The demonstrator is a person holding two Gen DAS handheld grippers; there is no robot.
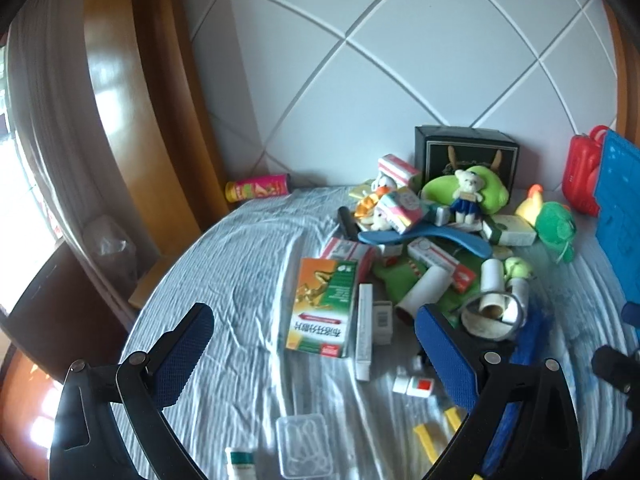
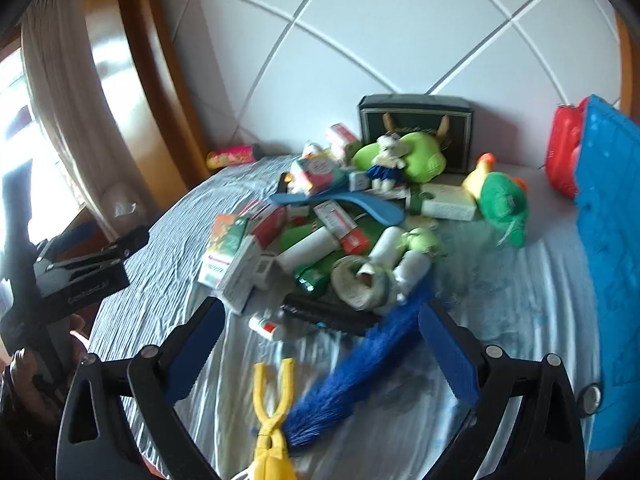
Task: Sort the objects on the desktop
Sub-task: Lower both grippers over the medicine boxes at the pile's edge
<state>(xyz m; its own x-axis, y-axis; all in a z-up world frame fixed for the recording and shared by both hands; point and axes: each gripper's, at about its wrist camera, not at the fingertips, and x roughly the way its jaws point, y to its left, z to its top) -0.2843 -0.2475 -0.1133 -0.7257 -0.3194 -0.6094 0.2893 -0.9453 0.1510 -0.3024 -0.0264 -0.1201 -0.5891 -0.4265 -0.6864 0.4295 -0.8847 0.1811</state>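
Blue-padded fingers of the left gripper [image 1: 316, 344] stand spread wide above the striped cloth [image 1: 240, 272], holding and touching nothing. Between them lies an orange-green box [image 1: 322, 308] with red-banded print, too blurred to read. The right gripper [image 2: 320, 344] is spread just as wide and also empty; a blue brush [image 2: 360, 364] and yellow tongs [image 2: 274, 412] lie between its fingers.

The pile [image 1: 432, 248] of things to sort sits mid-cloth, reaching back to a dark box [image 1: 466, 152] against the white tiled wall [image 1: 400, 60]: small cartons, a green plush [image 1: 468, 192] with a little bear [image 1: 466, 196] on it, a blue shoehorn-like piece [image 1: 424, 236], white rolls [image 1: 424, 292]. A clear case [image 1: 304, 444] lies near the front edge. A pink can [image 1: 258, 188] lies at the far left corner, its label unreadable. At the right edge stand a blue board [image 2: 612, 248] and a red case [image 2: 564, 152].

Bare cloth lies open on the left, up to the wooden frame [image 1: 120, 120].
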